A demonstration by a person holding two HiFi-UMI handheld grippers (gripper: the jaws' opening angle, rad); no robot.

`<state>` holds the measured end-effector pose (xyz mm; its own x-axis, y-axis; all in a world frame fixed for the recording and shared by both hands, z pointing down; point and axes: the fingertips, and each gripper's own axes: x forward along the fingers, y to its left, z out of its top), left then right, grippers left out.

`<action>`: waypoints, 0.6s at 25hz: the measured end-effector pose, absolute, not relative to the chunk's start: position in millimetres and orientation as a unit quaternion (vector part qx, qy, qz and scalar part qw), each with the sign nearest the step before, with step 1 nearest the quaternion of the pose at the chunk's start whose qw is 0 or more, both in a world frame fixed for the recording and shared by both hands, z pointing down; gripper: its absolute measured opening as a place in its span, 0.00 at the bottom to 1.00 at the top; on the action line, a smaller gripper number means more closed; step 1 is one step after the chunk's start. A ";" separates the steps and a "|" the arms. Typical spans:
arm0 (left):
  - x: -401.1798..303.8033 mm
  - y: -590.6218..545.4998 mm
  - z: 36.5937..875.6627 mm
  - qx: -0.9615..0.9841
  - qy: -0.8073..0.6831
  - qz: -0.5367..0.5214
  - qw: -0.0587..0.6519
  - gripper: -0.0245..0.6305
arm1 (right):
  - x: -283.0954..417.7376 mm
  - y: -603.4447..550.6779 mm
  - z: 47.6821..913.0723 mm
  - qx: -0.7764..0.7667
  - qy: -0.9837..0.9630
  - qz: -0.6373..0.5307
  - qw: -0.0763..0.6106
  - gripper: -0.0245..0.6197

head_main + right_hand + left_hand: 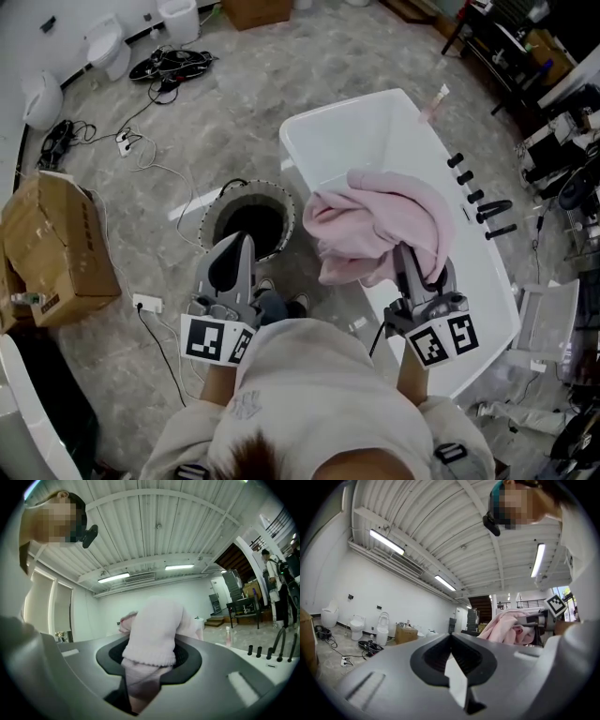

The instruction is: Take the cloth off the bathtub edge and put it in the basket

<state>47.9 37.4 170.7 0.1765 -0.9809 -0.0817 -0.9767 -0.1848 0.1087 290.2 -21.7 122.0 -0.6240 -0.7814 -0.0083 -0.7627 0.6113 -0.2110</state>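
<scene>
My right gripper [409,255] is clamped on the pink cloth [370,225], bunched up centre-right in the head view over the white bathtub [375,131]. Left gripper [242,244], jaws pressed together and empty, sits beside the basket [212,217] at centre frame.

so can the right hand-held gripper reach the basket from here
Probably yes: the right hand-held gripper holds the cloth above the bathtub, and the basket beside it is open-topped; only the left hand-held gripper hovers by its rim.
</scene>
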 end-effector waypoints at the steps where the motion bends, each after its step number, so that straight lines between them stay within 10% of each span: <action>1: 43.8 40.1 170.4 0.762 -0.644 -0.066 0.015 0.06 | 286.3 -22.4 121.0 -0.426 0.899 -0.094 0.050 0.26; 15: -30.9 58.8 170.0 0.715 -0.696 -0.065 0.013 0.06 | 205.9 -41.0 105.8 -0.362 0.925 -0.101 0.062 0.26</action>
<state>-30.9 58.8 170.0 0.0222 -0.9970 -0.0744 -0.9935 -0.0303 0.1094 205.9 -41.0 105.8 -0.7298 -0.6823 -0.0420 -0.6573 0.7173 -0.2311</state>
